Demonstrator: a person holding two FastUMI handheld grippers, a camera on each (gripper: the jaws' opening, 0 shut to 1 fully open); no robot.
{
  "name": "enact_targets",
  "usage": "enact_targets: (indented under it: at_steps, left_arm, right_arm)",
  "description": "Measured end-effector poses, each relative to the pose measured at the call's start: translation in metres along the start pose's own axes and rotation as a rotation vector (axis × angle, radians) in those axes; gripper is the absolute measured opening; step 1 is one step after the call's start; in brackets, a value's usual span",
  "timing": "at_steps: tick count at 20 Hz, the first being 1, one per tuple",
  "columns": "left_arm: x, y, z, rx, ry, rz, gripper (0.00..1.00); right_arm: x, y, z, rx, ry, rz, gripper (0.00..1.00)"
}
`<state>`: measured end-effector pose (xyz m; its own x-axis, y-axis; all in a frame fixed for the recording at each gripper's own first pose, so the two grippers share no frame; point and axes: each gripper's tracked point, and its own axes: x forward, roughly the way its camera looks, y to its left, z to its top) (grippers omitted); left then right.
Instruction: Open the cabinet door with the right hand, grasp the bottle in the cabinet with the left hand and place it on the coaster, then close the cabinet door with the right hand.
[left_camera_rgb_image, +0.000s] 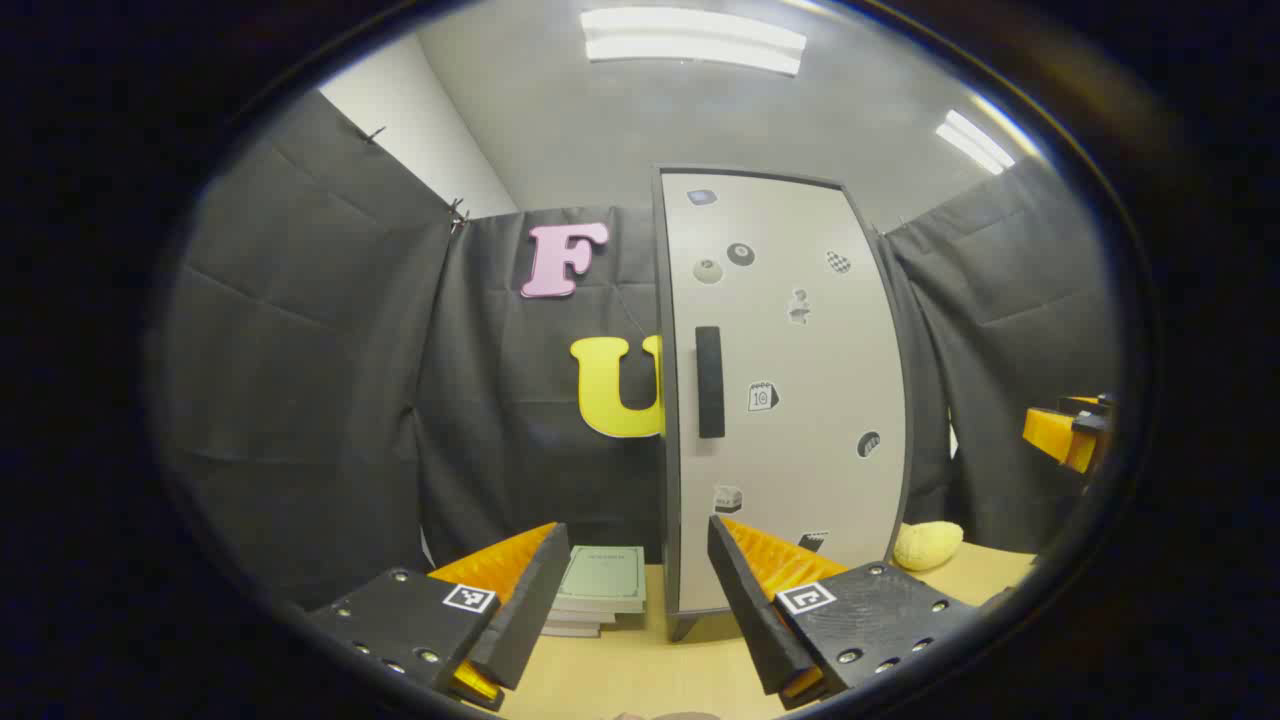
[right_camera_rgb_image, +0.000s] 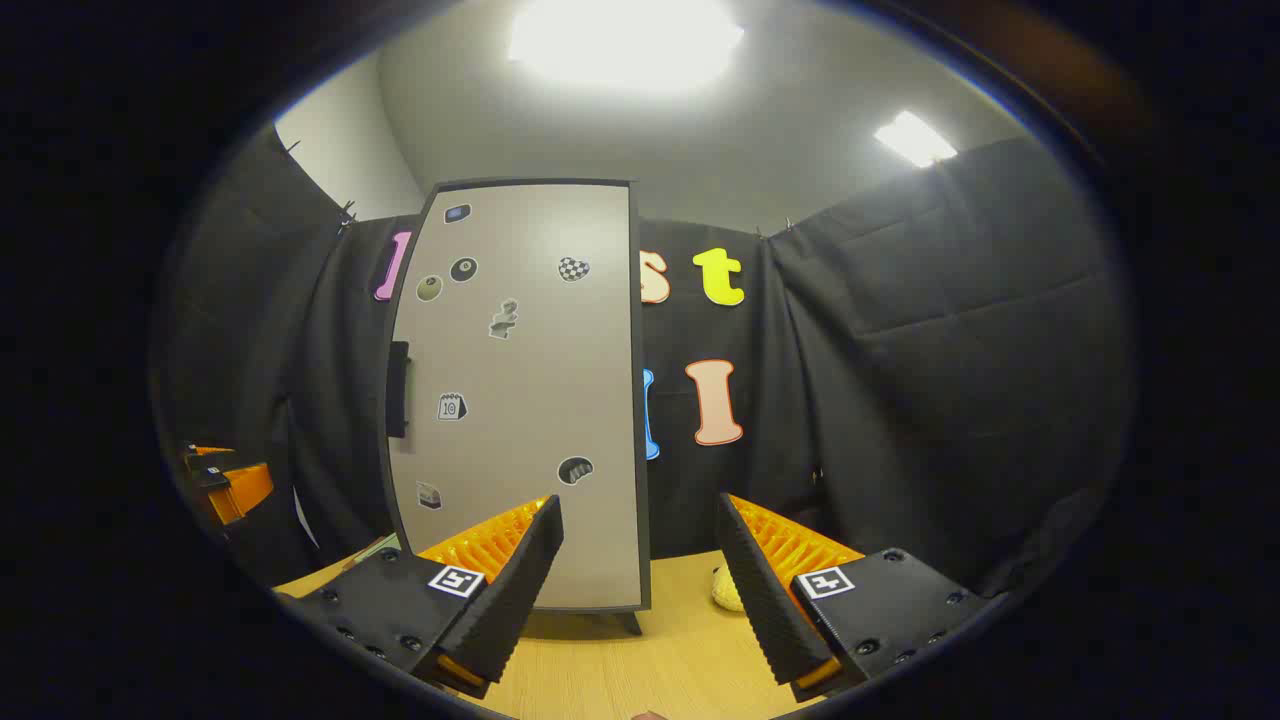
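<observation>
1. One cabinet (left_camera_rgb_image: 785, 400) stands upright on the wooden table (left_camera_rgb_image: 640, 670), its door shut, so the bottle inside is hidden.
2. One dark handle (left_camera_rgb_image: 709, 382) runs vertically along the door's left edge. In the right gripper view it sits up and to the left of the right gripper (right_camera_rgb_image: 640, 590).
3. The right gripper's fingers are spread wide, holding nothing.
4. The left gripper (left_camera_rgb_image: 640, 600) is also wide open and empty, facing the door.
5. One stack of books (left_camera_rgb_image: 600, 590) and one yellow soft object (left_camera_rgb_image: 927, 545) sit beside the cabinet.
</observation>
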<state>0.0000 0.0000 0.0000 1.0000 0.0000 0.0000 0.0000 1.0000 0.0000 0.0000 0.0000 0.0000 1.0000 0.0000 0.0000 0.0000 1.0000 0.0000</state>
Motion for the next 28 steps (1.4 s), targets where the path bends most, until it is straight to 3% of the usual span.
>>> enact_targets:
  at_steps: [18,24,28]
  left_arm:
    - [-0.006,0.011,-0.004,0.023,0.004,0.023,0.84]
    - [-0.016,0.042,-0.013,0.032,0.022,0.074,0.84]
    - [-0.03,0.082,-0.021,0.038,0.041,0.146,0.84]
  right_arm:
    - [0.008,0.013,0.001,-0.004,0.019,0.029,0.97]
    - [0.037,0.055,0.026,0.01,-0.007,0.108,0.96]
    - [0.061,0.101,0.053,0.026,-0.047,0.193,0.97]
